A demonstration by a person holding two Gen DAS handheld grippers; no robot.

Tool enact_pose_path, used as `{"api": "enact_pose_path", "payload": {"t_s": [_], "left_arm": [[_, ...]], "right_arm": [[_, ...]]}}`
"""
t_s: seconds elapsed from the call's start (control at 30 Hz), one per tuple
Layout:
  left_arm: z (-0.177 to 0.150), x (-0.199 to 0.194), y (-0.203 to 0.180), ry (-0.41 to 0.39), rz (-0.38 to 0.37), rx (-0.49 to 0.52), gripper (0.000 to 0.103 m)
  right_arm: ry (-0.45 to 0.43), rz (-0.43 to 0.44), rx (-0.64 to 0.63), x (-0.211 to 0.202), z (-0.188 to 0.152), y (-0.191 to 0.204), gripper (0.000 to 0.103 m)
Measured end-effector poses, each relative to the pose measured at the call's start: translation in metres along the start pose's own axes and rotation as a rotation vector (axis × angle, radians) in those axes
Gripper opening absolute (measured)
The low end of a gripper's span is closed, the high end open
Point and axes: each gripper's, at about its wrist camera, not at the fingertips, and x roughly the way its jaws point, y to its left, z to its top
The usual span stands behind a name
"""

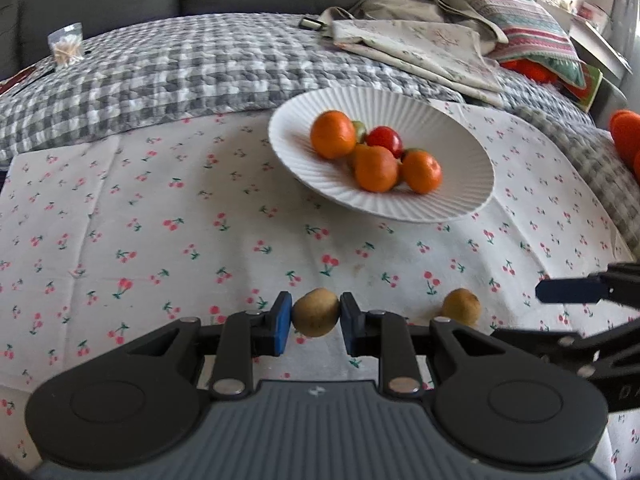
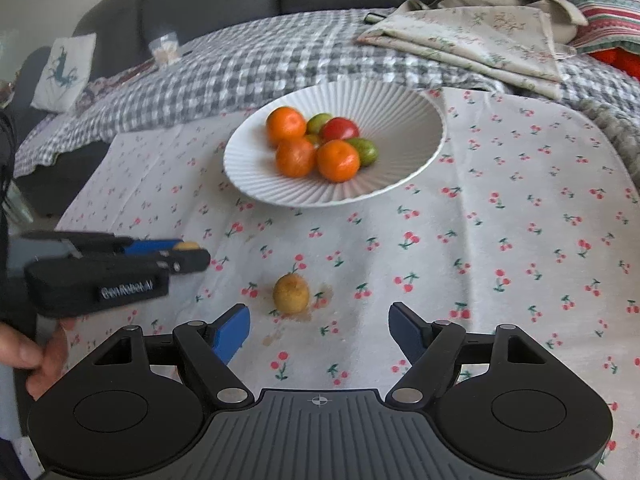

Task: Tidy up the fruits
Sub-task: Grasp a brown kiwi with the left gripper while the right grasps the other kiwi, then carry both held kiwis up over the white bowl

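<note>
A white ribbed plate (image 1: 460,184) holds orange mandarins (image 1: 333,134), a red fruit (image 1: 385,140) and green ones (image 2: 363,151). Below it in the frame, two yellow-brown fruits (image 2: 291,294) lie over a white cloth (image 1: 160,216) printed with red cherries. In the upper left of the frame is a grey-and-white checked blanket (image 1: 168,68). The gripper pads (image 1: 283,322) are blue.

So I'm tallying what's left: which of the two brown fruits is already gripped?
The brown fruit pinched between the left gripper fingers. The other brown fruit lies free on the cherry cloth, ahead of the open right gripper.
</note>
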Motion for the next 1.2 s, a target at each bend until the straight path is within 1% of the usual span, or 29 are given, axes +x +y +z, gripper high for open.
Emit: {"api": "enact_pose_path", "payload": {"t_s": [0.17,0.27,0.37,0.47,0.5,0.53,0.57,0.6,0.63,0.7,1.03,1.2], "left_arm": [[0.004,-0.003,0.002,-0.008,0.012,-0.01,0.024],[0.005,-0.003,0.004,-0.007,0.012,-0.018,0.024],[0.005,-0.004,0.004,-0.008,0.015,-0.023,0.024],[0.005,-0.004,0.005,-0.01,0.015,-0.026,0.024],[0.005,-0.005,0.005,-0.011,0.016,-0.026,0.024],[0.005,-0.005,0.005,-0.012,0.016,-0.025,0.024],[0.004,-0.005,0.005,-0.012,0.016,-0.025,0.024],[0.004,-0.005,0.005,-0.012,0.016,-0.025,0.024],[0.004,-0.005,0.005,-0.012,0.017,-0.026,0.024],[0.004,-0.005,0.005,-0.014,0.016,-0.027,0.024],[0.005,-0.009,0.002,-0.03,0.006,-0.03,0.024],[0.007,-0.012,-0.002,-0.047,-0.013,-0.026,0.024]], "right_arm": [[0.009,0.021,-0.011,0.009,0.0,0.004,0.077],[0.005,0.014,-0.034,0.015,0.002,0.009,0.076],[-0.005,0.007,-0.062,0.022,0.002,0.015,0.069],[-0.015,-0.02,-0.082,0.031,0.002,0.017,0.06],[-0.019,-0.029,-0.083,0.034,0.002,0.017,0.054],[-0.023,-0.033,-0.085,0.036,0.002,0.017,0.045],[-0.026,-0.035,-0.091,0.038,0.002,0.017,0.039],[-0.026,-0.032,-0.102,0.038,0.003,0.019,0.029],[-0.021,-0.027,-0.107,0.037,0.004,0.02,0.023],[-0.028,-0.041,-0.116,0.032,0.005,0.024,0.023],[-0.088,-0.007,-0.072,0.001,0.013,0.019,0.023],[-0.122,0.002,-0.052,-0.013,0.016,0.016,0.023]]}}
